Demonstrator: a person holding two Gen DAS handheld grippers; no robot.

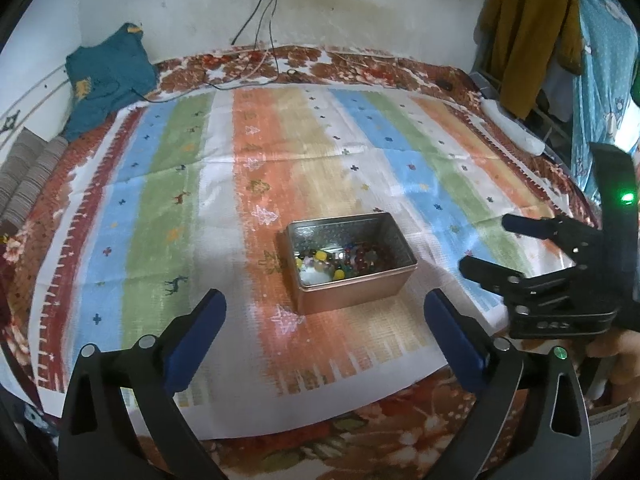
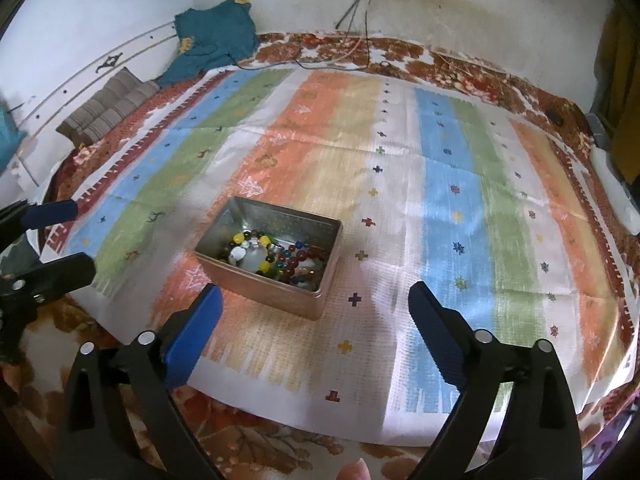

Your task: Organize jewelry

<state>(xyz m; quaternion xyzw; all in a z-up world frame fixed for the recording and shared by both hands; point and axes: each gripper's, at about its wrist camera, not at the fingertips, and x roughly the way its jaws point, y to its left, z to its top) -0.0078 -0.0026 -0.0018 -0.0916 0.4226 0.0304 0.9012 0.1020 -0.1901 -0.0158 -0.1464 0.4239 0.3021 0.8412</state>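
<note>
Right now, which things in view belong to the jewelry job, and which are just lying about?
Job:
metal tin
beaded jewelry inside it
left tool and right tool, both open and empty

Lying about:
teal garment
striped cushion
cables
mustard garment
white power strip

surface: bed [image 1: 360, 440] | on it: striped cloth [image 1: 160, 200], tin [image 1: 352, 292] on cloth

both tongs [image 1: 325, 300] [image 2: 314, 294] wide open, empty

A striped mat [image 1: 248, 184] covers a floral blanket [image 1: 360, 64]. A teal garment [image 1: 108, 76] and cables [image 1: 264, 20] lie near the wall; a mustard garment [image 1: 528, 40] hangs at right.
</note>
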